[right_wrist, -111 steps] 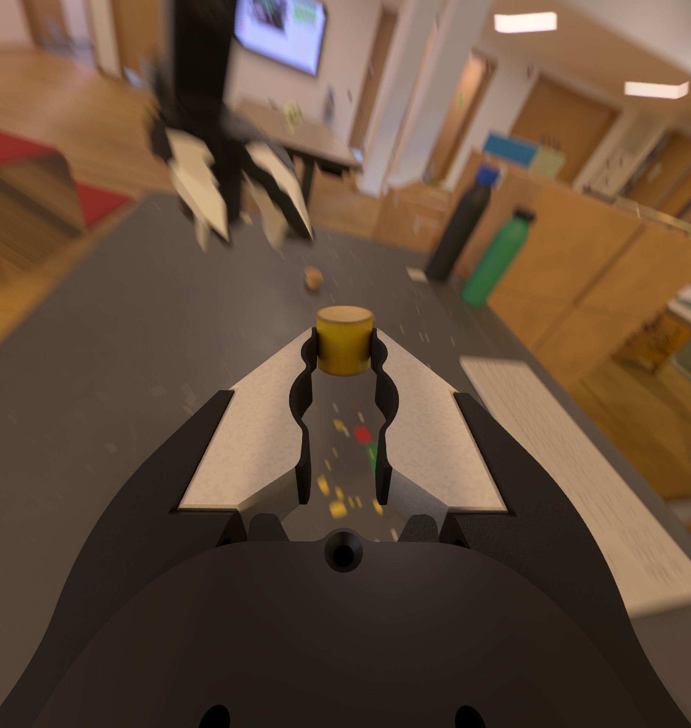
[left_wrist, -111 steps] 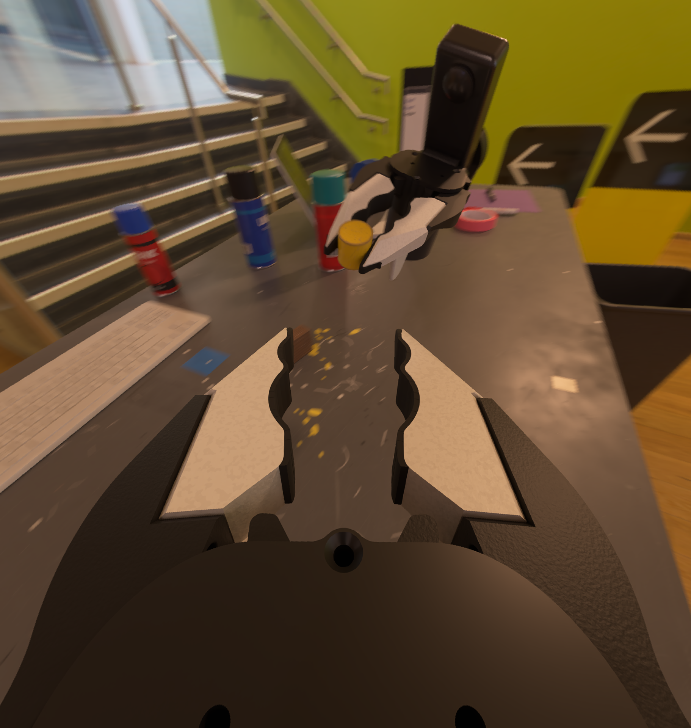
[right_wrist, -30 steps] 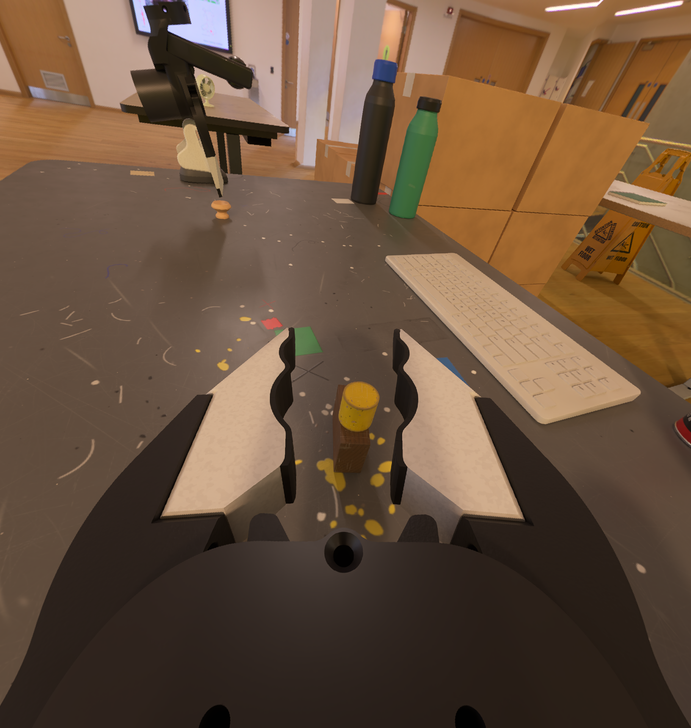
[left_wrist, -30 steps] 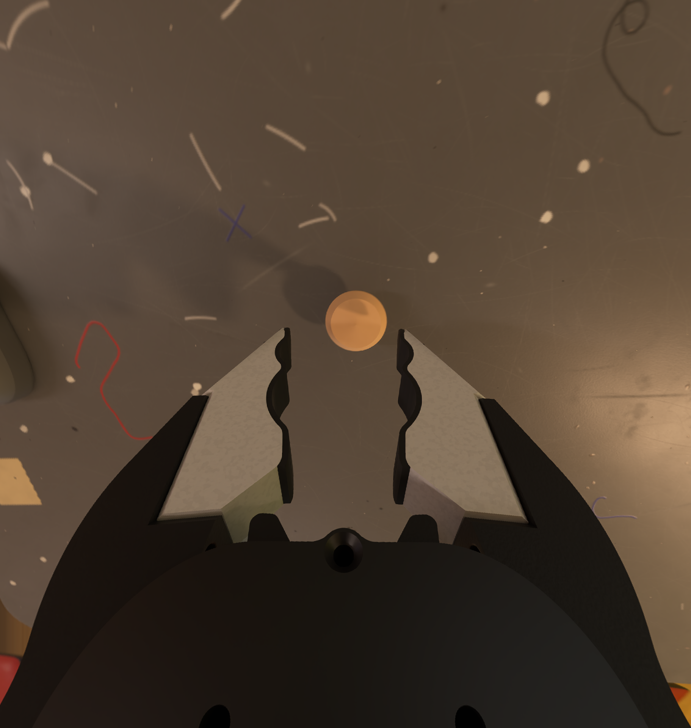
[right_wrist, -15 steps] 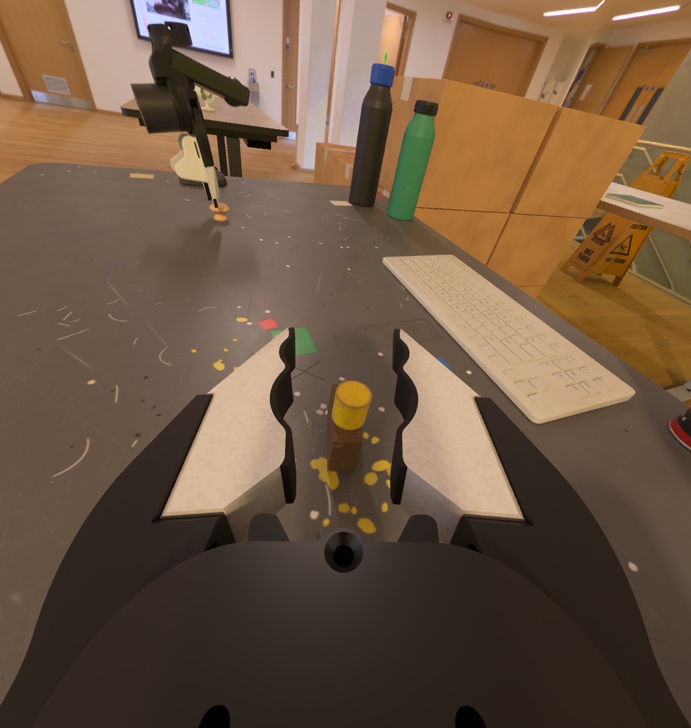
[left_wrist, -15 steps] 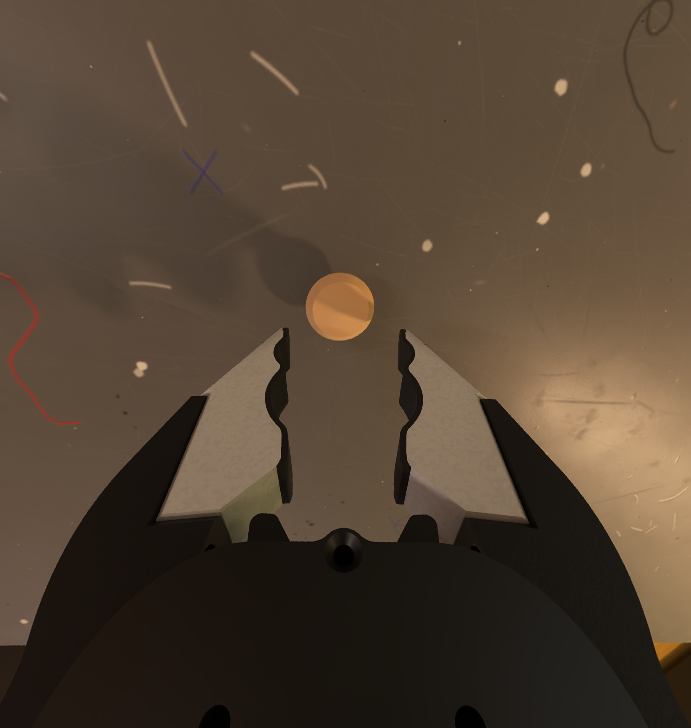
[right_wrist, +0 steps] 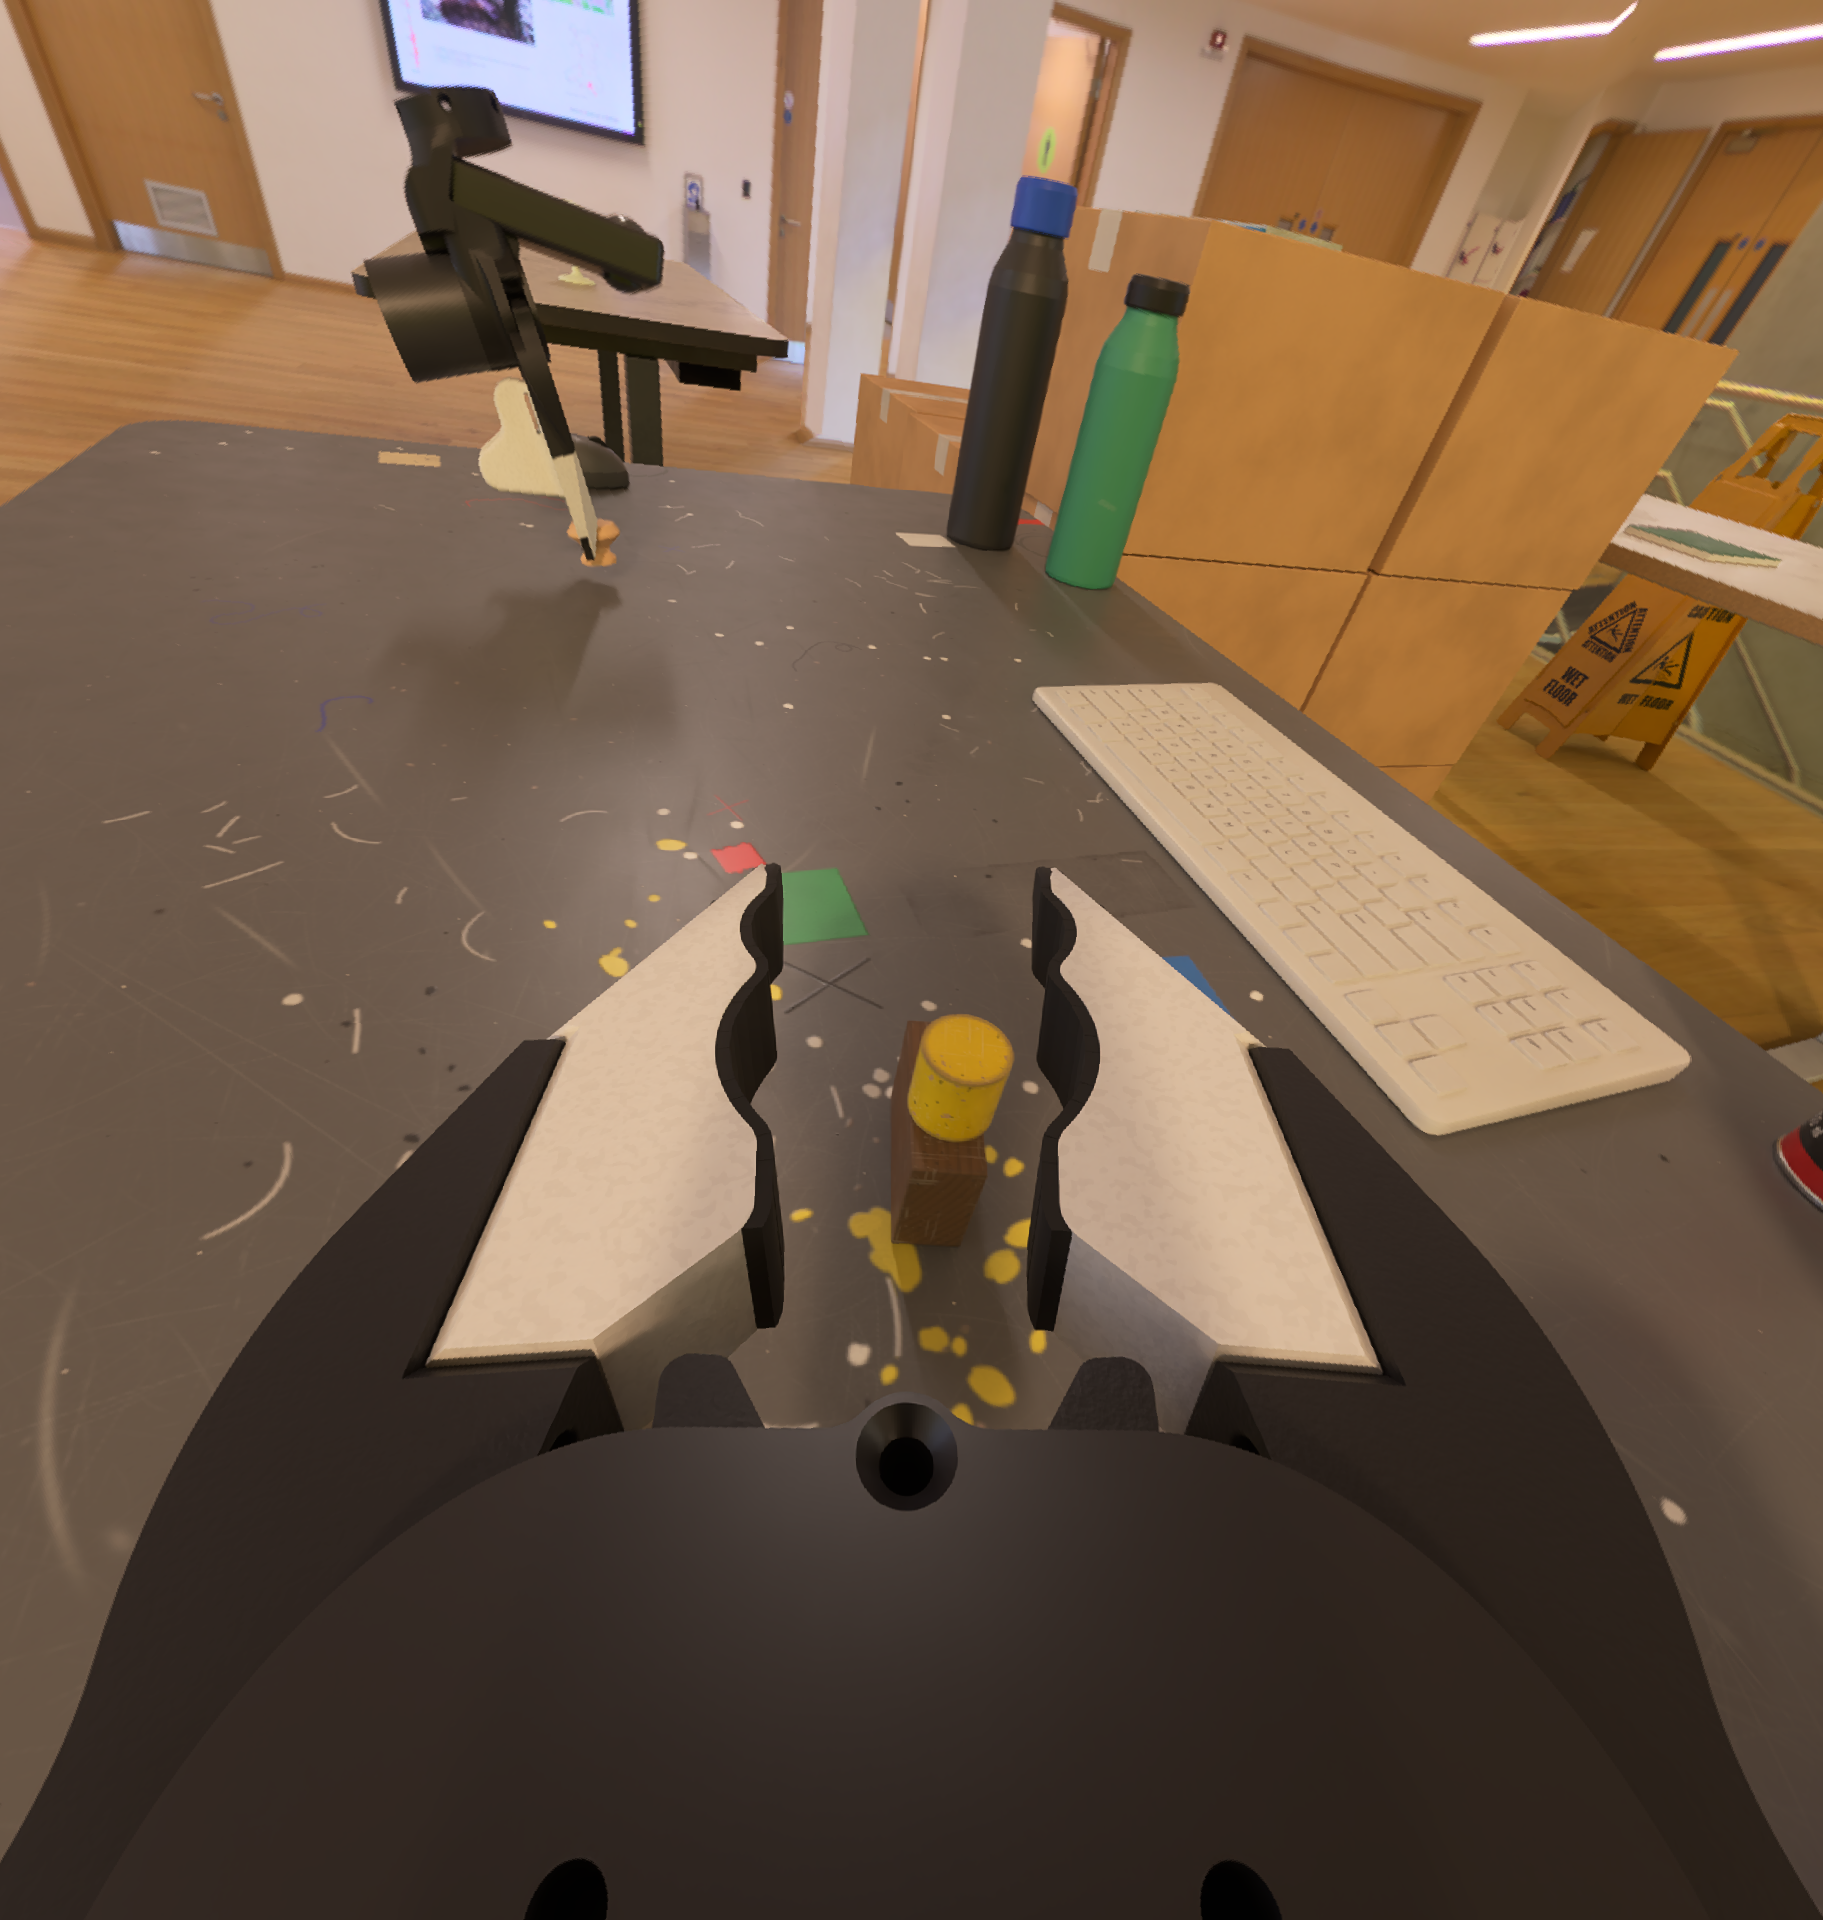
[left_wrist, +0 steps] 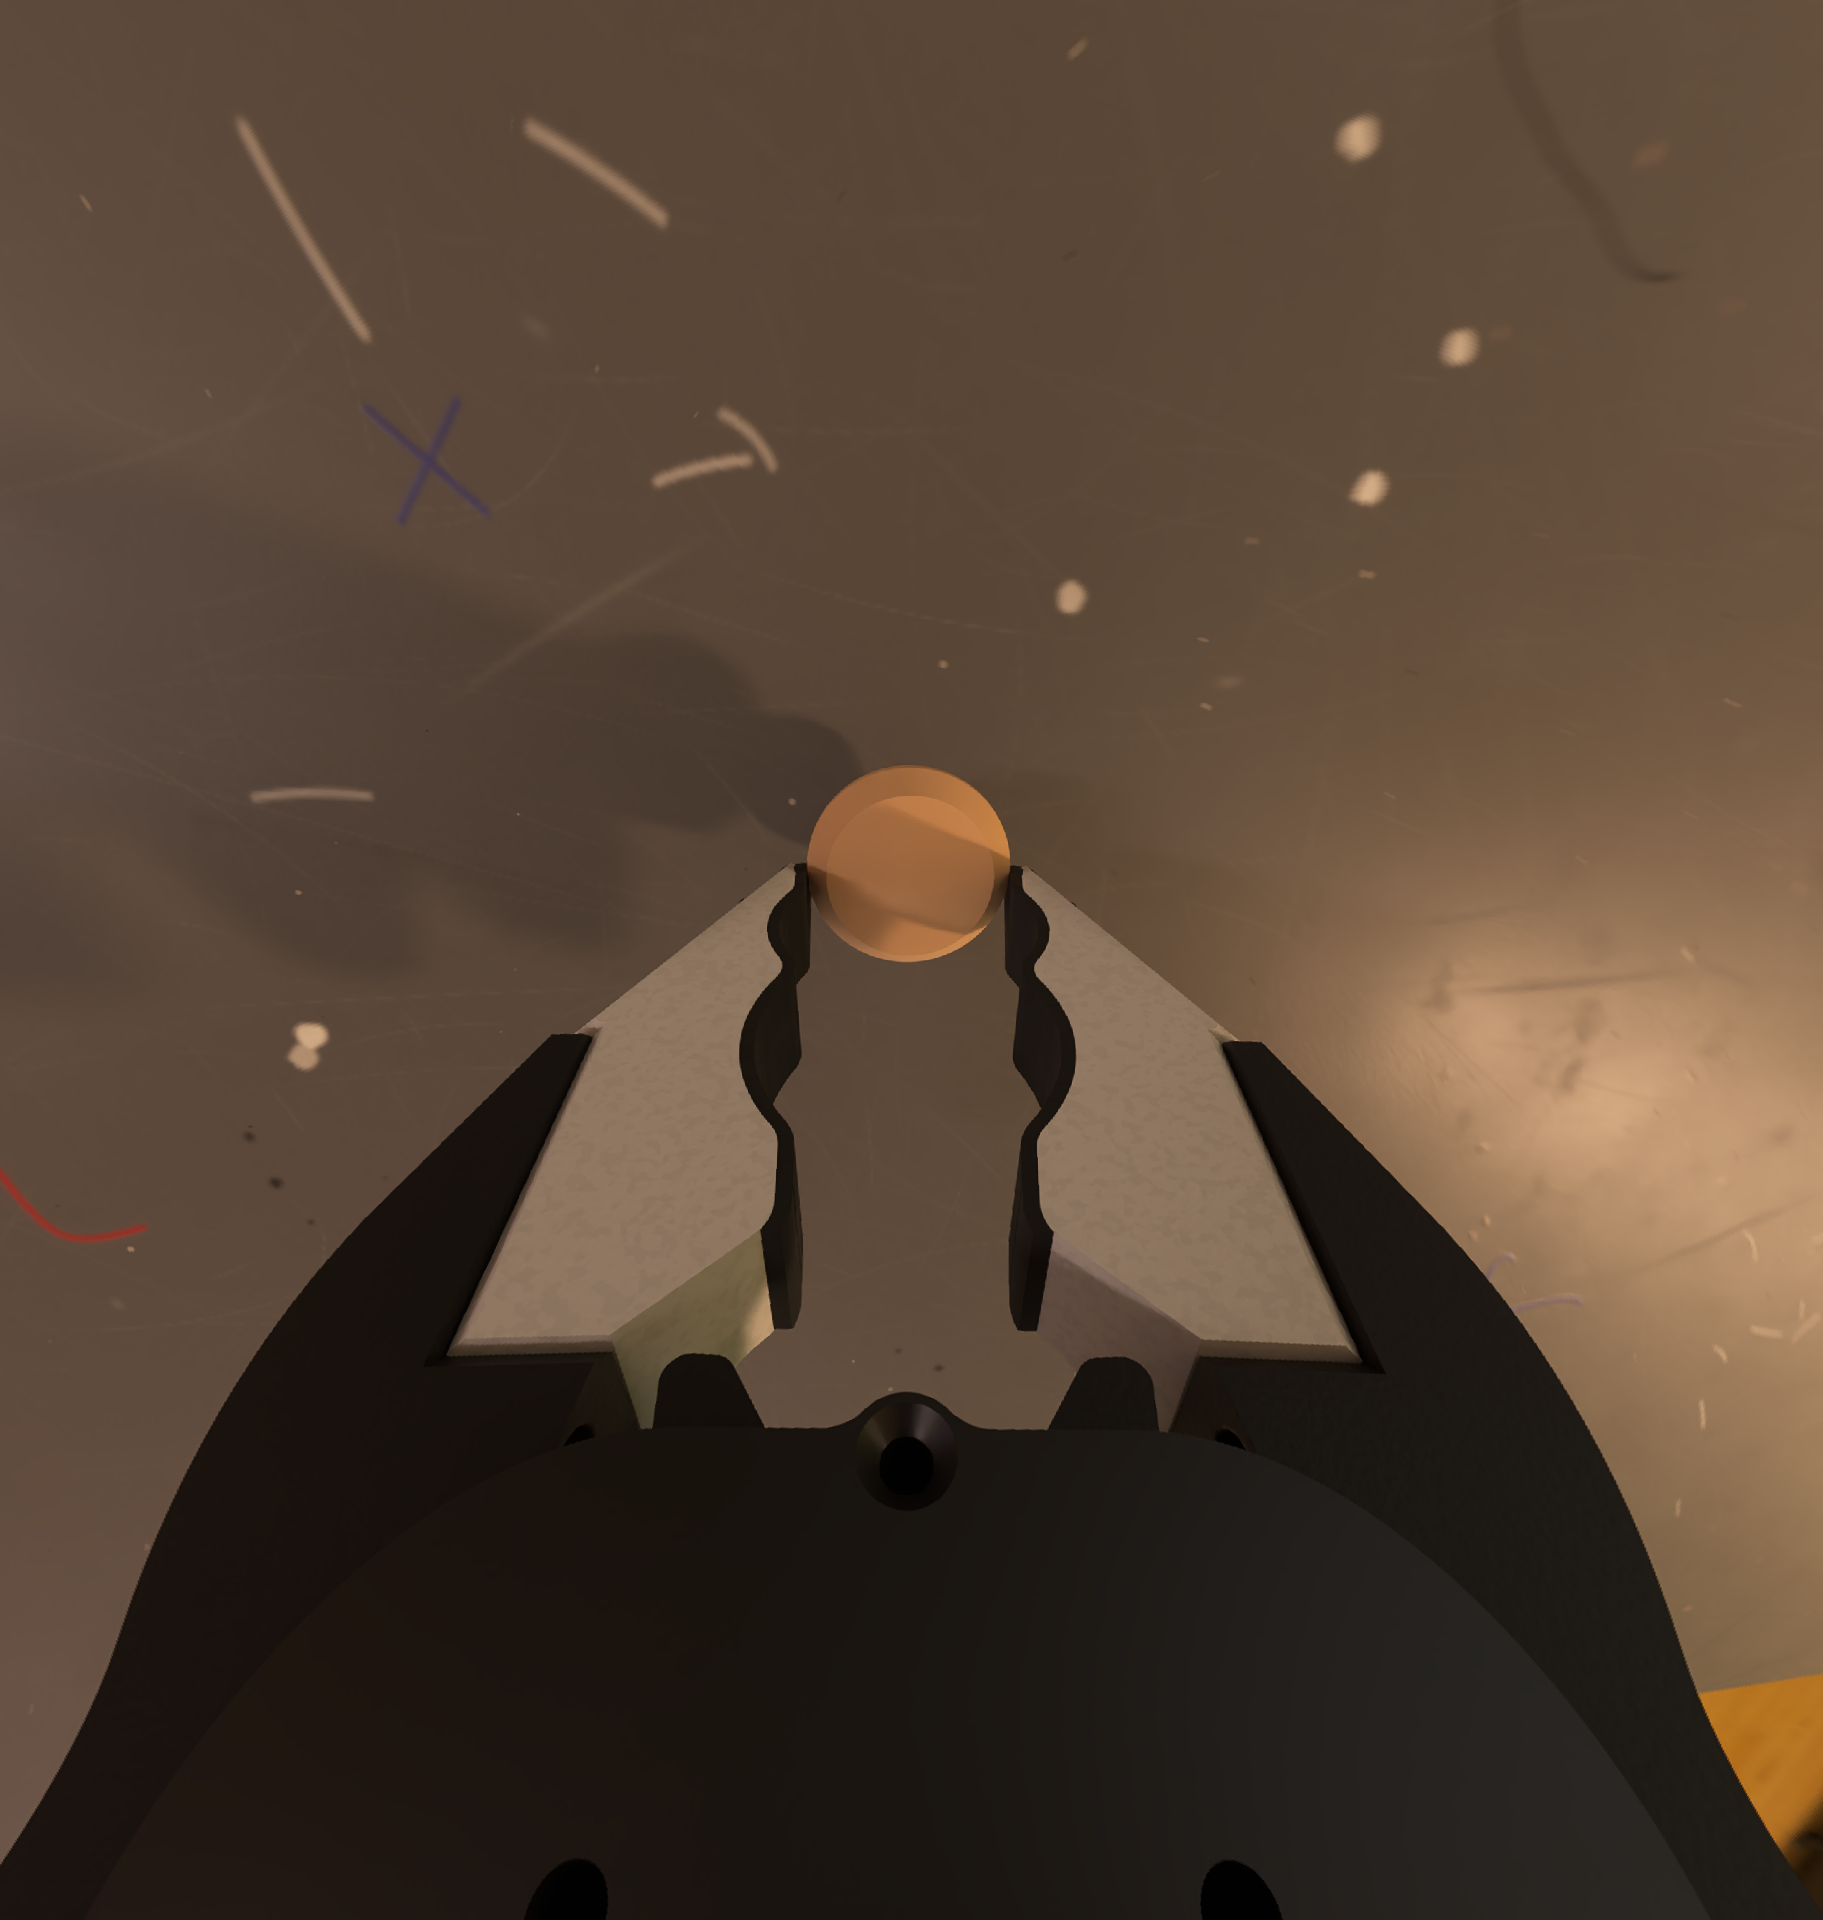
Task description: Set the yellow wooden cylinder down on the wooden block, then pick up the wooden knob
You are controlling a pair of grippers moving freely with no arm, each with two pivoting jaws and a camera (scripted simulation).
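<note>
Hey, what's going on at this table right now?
The left gripper points straight down, its jaws closed on the wooden knob, which sits on the dark table. The right gripper is open and empty, above the yellow wooden cylinder, which stands on the wooden block.

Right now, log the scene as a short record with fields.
left gripper: points down, fingers closed against the sides of the wooden knob
knob: on the table, not lifted
right gripper: open, holding nothing
yellow wooden cylinder: rests tilted on the wooden block
block: upright on table, between the right fingers
nearby: white keyboard, black bottle, green bottle
</note>
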